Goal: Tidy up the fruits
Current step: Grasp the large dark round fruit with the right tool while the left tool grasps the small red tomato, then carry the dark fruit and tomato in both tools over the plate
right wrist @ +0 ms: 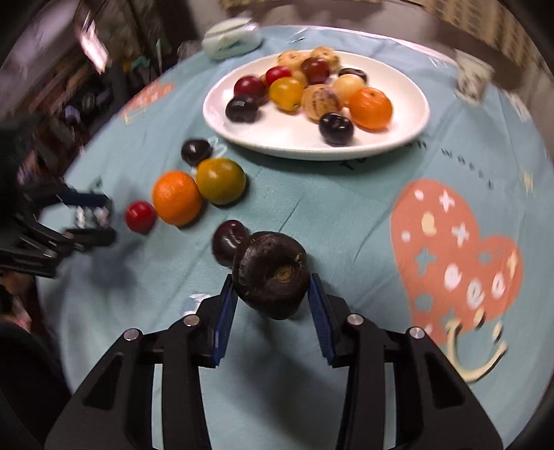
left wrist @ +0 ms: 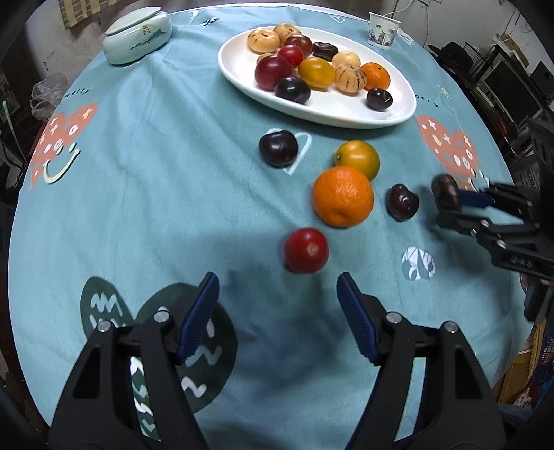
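Note:
A white oval plate (left wrist: 346,119) (right wrist: 311,152) at the back holds several fruits. Loose on the teal tablecloth lie a red tomato (left wrist: 306,250) (right wrist: 140,216), an orange (left wrist: 342,195) (right wrist: 177,197), a yellow-green fruit (left wrist: 357,158) (right wrist: 221,180), a dark plum (left wrist: 278,148) (right wrist: 196,150) and a small dark cherry (left wrist: 402,201) (right wrist: 228,242). My left gripper (left wrist: 277,287) (right wrist: 91,218) is open, just short of the tomato, with nothing between its pads. My right gripper (right wrist: 271,287) (left wrist: 446,207) is shut on a dark brown round fruit (right wrist: 270,273) (left wrist: 446,192), right beside the cherry.
A pale lidded ceramic jar (left wrist: 136,33) (right wrist: 230,38) stands at the back left and a paper cup (left wrist: 382,29) at the back right. The round table's edge (left wrist: 20,242) curves close on both sides, with dark clutter beyond it.

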Tool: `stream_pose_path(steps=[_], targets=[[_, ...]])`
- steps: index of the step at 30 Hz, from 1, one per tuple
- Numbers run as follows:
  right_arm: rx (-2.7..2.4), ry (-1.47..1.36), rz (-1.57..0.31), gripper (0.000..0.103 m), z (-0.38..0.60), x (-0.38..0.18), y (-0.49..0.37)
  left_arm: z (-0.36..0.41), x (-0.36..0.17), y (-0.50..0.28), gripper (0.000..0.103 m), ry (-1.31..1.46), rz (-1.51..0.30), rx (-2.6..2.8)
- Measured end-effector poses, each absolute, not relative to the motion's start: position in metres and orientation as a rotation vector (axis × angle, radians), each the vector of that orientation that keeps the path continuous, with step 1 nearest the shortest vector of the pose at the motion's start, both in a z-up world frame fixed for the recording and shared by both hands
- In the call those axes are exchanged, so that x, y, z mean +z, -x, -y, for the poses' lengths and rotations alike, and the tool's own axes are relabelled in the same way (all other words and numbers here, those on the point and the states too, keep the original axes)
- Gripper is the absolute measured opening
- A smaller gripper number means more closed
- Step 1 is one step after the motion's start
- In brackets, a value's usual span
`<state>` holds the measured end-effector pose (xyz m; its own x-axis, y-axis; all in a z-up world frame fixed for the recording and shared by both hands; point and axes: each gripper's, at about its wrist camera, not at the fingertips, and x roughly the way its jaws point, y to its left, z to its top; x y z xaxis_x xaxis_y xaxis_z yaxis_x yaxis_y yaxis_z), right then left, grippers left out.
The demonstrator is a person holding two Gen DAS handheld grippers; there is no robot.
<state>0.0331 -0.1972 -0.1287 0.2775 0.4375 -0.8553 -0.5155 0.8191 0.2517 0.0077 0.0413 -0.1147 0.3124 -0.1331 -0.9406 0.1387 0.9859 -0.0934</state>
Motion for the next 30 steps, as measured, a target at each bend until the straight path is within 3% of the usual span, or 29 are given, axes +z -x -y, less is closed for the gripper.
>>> stream_pose_path(steps=[5, 12, 30], targets=[[0.626, 0.002, -1.118, 0.042, 0.208, -0.13, -0.016, -0.031, -0.124, -0.018, 0.068, -0.032, -1.253, -0.199], [0.586, -0.047, -1.146, 0.042, 0.209, -0.138, -0.005, -0.022, -0.134, -0.024, 0.029, -0.035, -1.281, -0.248], [0.645, -0.05, -1.15, 0.042, 0.182, -0.137, 0.027, -0.007, -0.086, -0.003, 0.029, -0.128, -1.134, -0.241]])
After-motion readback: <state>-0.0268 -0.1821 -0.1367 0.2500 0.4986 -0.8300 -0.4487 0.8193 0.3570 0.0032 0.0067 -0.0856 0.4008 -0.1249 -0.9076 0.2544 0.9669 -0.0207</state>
